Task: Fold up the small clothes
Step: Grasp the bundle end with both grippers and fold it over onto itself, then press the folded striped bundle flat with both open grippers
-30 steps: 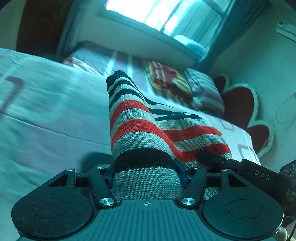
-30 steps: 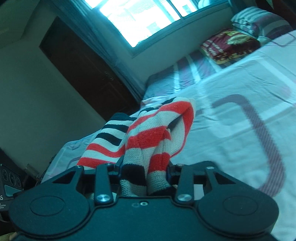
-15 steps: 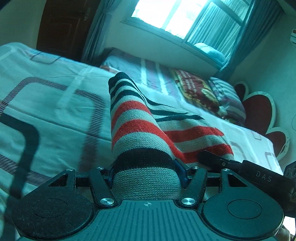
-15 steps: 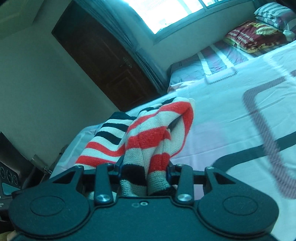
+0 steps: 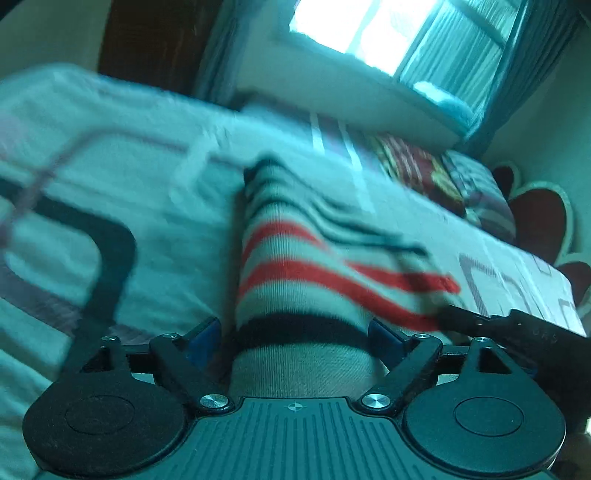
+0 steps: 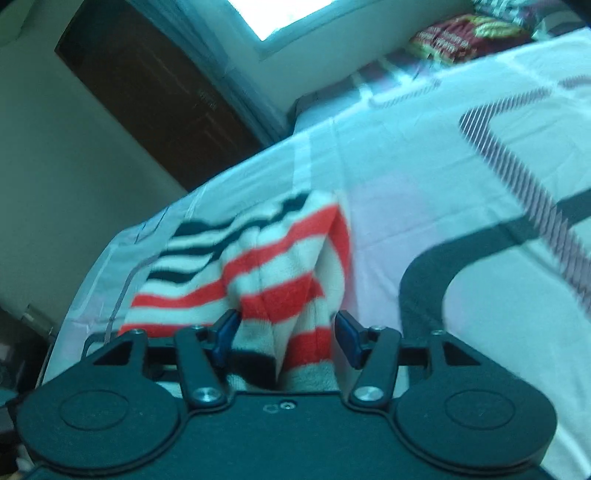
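A small knitted garment with red, black and cream stripes lies on the bed and runs out from between the fingers of my left gripper. The left jaws have spread and there is a gap on each side of the cloth. The same garment is bunched in folds between the fingers of my right gripper, whose blue pads also stand apart from the cloth. The other gripper's black body shows at the right of the left wrist view.
The white bed sheet with dark curved lines spreads under the garment. Pillows lie at the head of the bed below a window. A brown door stands beyond the bed edge. A red heart-shaped headboard is at the right.
Both grippers have opened: their pads have moved off the garment, which has dropped lower and flatter on the bed. Both cameras have swung and the view is blurred.
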The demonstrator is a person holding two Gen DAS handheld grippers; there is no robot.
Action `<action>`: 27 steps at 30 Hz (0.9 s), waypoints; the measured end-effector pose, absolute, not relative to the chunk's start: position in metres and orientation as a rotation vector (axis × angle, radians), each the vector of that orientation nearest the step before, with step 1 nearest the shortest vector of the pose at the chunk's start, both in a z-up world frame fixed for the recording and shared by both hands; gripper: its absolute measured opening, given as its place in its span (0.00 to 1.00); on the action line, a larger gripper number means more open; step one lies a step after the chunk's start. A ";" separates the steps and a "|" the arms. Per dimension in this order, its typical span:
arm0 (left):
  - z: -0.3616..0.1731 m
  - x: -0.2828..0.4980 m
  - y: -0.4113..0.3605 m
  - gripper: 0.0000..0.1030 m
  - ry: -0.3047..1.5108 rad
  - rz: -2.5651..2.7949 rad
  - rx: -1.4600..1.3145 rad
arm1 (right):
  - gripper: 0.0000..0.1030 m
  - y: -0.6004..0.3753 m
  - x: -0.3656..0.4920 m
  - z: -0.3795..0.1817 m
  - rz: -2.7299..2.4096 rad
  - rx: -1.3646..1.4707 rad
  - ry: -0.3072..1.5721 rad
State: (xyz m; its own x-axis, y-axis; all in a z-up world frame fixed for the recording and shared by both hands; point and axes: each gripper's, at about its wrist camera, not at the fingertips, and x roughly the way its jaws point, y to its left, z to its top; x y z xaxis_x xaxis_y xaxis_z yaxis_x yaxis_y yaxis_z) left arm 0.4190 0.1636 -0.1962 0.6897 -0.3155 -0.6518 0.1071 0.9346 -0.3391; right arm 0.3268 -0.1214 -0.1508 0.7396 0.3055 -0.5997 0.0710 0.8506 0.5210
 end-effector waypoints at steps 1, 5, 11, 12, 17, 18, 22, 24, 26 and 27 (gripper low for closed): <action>-0.190 0.416 0.165 0.84 0.747 -0.232 -0.282 | 0.52 -0.123 0.326 -0.144 0.124 0.542 0.718; -0.172 0.420 0.165 0.84 0.691 -0.231 -0.286 | 0.40 -0.101 0.325 -0.114 0.151 0.417 0.649; -0.193 0.437 0.136 0.84 0.811 -0.199 -0.136 | 0.31 -0.065 0.335 -0.122 0.138 0.244 0.721; -0.199 0.438 0.135 0.84 0.824 -0.201 -0.134 | 0.27 -0.064 0.338 -0.130 0.113 0.213 0.743; -0.205 0.445 0.129 0.86 0.831 -0.187 -0.126 | 0.24 -0.059 0.348 -0.150 0.064 0.144 0.756; -0.206 0.446 0.128 0.91 0.831 -0.181 -0.115 | 0.24 -0.058 0.349 -0.150 0.061 0.141 0.758; -0.207 0.449 0.133 0.96 0.859 -0.153 -0.144 | 0.26 -0.061 0.356 -0.144 0.066 0.169 0.792; -0.201 0.440 0.128 0.96 0.846 -0.140 -0.105 | 0.29 -0.059 0.348 -0.133 0.066 0.190 0.794; -0.196 0.434 0.125 0.96 0.836 -0.132 -0.076 | 0.33 -0.059 0.334 -0.123 0.059 0.199 0.755; -0.192 0.430 0.126 0.96 0.834 -0.133 -0.076 | 0.33 -0.057 0.328 -0.118 0.051 0.188 0.738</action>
State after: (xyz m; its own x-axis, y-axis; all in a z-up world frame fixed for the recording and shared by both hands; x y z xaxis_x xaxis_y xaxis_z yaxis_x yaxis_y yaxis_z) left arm 0.4303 0.1255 -0.1921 0.6645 -0.1474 -0.7326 0.0880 0.9890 -0.1191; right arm 0.3278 -0.0574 -0.1182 0.7394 0.1125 -0.6638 0.0200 0.9818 0.1886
